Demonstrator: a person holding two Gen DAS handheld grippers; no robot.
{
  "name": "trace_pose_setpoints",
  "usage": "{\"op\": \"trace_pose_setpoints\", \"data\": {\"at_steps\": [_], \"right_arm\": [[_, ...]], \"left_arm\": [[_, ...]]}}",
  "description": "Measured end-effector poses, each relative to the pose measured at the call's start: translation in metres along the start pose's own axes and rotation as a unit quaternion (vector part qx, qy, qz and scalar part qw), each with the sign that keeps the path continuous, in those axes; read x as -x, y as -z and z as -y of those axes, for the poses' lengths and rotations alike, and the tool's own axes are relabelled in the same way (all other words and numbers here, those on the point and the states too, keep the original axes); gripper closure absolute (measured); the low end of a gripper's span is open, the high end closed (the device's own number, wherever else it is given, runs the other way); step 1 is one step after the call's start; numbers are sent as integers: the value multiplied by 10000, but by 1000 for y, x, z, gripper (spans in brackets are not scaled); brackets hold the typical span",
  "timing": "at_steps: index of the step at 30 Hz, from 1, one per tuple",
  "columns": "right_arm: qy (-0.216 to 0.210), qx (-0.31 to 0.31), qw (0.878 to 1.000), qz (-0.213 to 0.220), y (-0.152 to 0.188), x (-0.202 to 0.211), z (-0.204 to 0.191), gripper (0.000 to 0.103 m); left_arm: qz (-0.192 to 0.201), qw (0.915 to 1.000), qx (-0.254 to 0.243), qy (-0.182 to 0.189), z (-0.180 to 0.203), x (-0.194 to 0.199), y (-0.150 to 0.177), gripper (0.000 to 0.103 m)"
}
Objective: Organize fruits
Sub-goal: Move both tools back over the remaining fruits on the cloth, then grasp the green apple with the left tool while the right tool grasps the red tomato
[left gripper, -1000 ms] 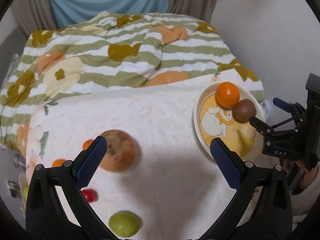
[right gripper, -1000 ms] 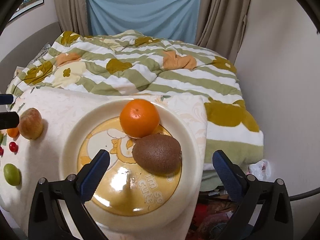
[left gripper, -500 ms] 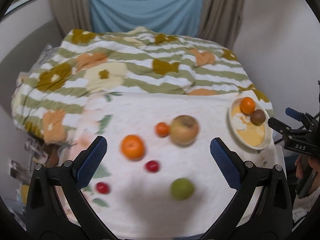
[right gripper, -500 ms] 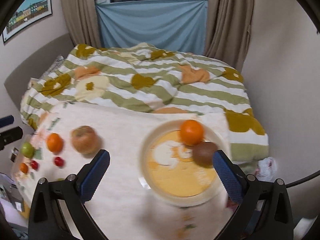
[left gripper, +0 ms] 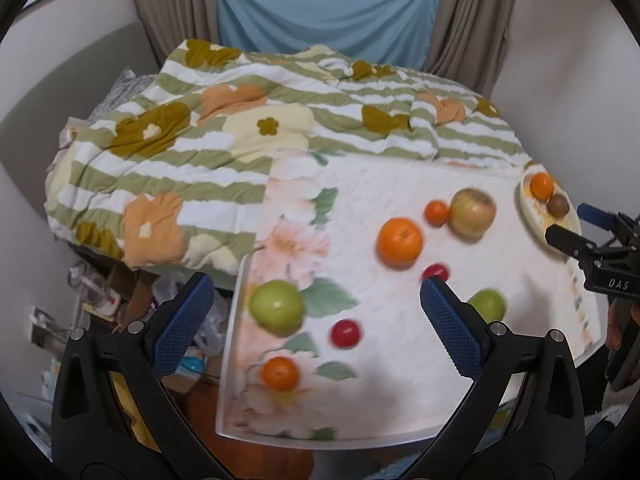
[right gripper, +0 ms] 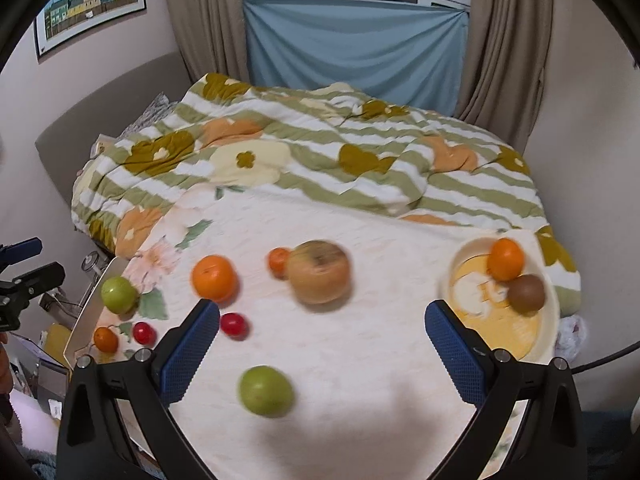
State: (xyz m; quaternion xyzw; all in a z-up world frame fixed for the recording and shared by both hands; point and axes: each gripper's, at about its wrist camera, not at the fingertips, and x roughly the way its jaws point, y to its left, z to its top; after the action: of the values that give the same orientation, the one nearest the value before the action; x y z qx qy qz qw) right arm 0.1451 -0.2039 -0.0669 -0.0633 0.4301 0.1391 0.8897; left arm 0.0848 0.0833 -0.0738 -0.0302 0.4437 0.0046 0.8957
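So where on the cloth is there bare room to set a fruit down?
Free: the strip between the apple and the plate, and the near edge right of the green fruit. Crowded: the left end, around the big orange.

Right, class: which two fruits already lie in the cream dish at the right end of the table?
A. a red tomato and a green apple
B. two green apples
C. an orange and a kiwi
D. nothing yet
C: the dish holds only an orange and a brown kiwi.
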Motion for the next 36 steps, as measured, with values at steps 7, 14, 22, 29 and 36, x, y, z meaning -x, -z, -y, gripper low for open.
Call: {"op": "trace_pose_setpoints", "data": {"at_steps": [7,14,22,29,36], "right_arm": [[55,-1,9998,-186,13,-27,-45,1],[133,192,9990,-375,25,-53,-65,1],[113,310,9976,-611,33,-82,-73,1],[83,534,9956,-765,32,-98,-82,5],[-1,718,9929,-951,32,-114,-88,18]], "left_arm": [[27,9982,-602,11,-24,-28,22,0],[-163,9933,-1143,-5,-20,-68,31,9],[-429,9880,-1487,-26,-14,-99,33,16],[-652,9836,-1679,39,-12,-117,36,18],[-820,9792,-1855,61,-9,-132,38,29]]}}
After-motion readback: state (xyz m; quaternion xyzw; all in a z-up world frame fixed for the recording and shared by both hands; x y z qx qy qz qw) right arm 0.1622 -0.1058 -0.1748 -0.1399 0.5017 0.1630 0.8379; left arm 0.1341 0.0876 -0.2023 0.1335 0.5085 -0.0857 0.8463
